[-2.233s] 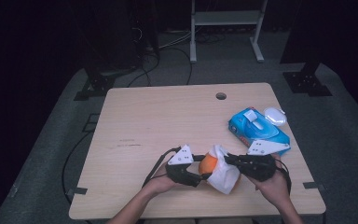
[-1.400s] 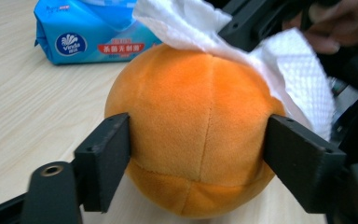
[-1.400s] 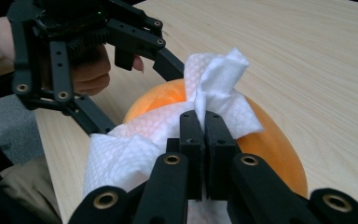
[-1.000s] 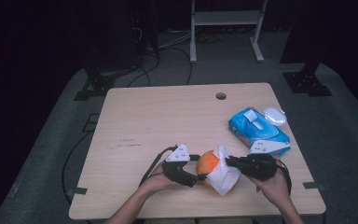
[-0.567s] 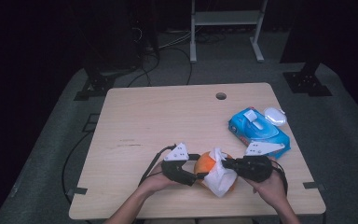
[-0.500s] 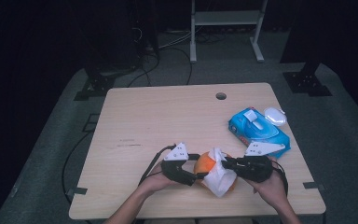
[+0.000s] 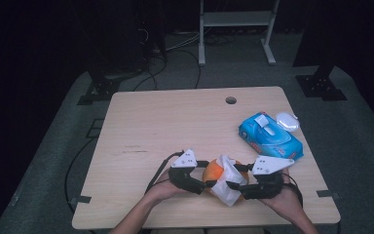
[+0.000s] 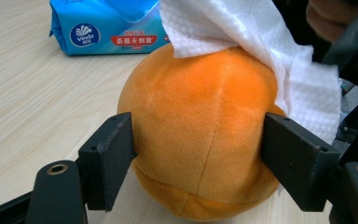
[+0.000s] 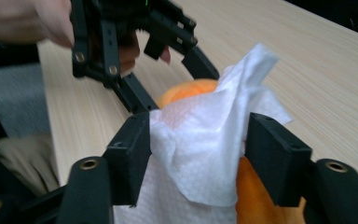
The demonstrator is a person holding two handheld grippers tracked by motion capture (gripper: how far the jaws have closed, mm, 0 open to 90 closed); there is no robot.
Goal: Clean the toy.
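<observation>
The jaws of the right hand-held gripper (image 9: 196, 154) have just been opened. The white tissue (image 9: 200, 140) is now left loose between them, draped over the orange plush ball (image 8: 200, 135).

Blue wipes pack (image 7: 270, 138) on wooden surface (image 7: 175, 126), right side; small white lidded case (image 7: 287, 120) touching its far edge; round hole (image 7: 231, 100) near surface's far edge.

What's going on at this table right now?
A person is wiping an orange plush ball with a white tissue near the front edge of the wooden table. The left gripper clamps the ball by its sides. The right gripper has just been opening, and the tissue, draped over the ball, sits between its spread jaws. A blue wipes pack lies to the right.
</observation>
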